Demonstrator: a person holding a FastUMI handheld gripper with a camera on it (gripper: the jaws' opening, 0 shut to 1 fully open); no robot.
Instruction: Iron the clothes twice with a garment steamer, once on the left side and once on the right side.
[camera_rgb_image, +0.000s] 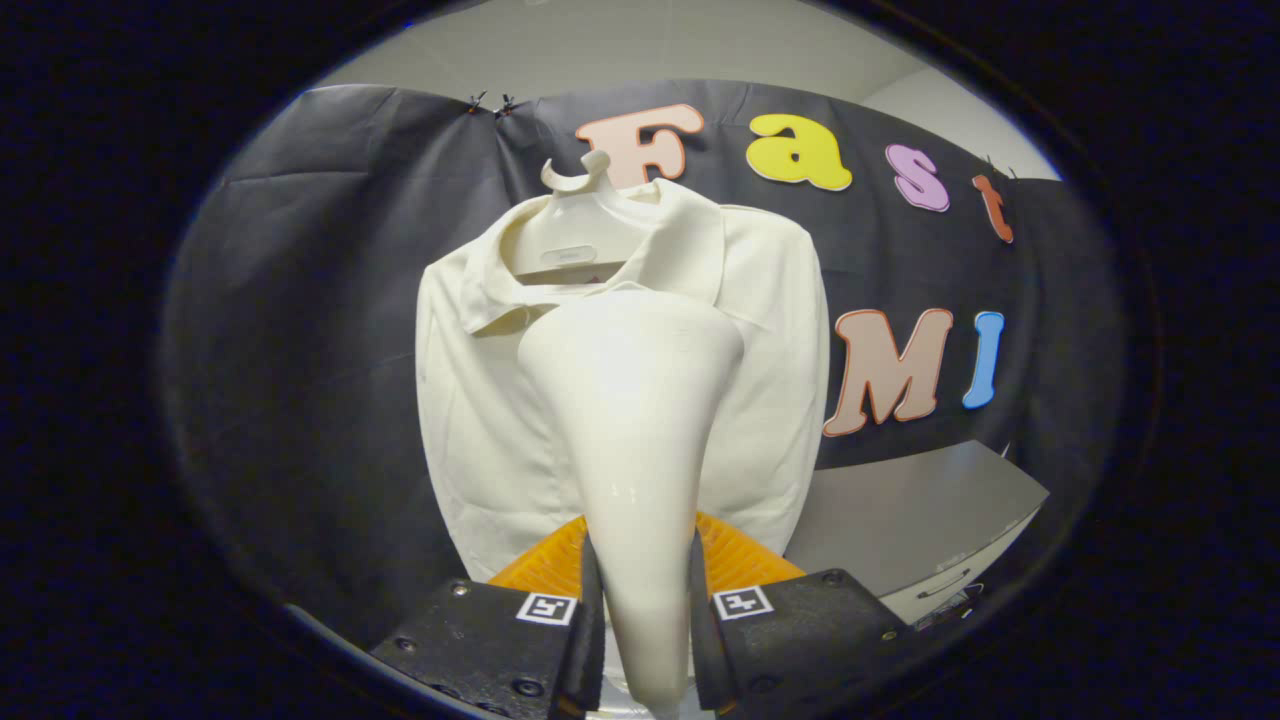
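Nearest the camera, the gripper (645, 590) has both fingers pressed against the narrow handle of a cream-white garment steamer (635, 420), pinching it from either side. The steamer rises upright from between the fingers and widens into a broad, rounded head. That head stands in front of the chest of a cream collared shirt (480, 420), just below its collar; whether it touches the cloth cannot be told. The shirt hangs on a pale hanger (575, 180) against the booth's black cloth wall (320, 350). A grey cabinet (900, 520) stands beside the shirt's lower hem.
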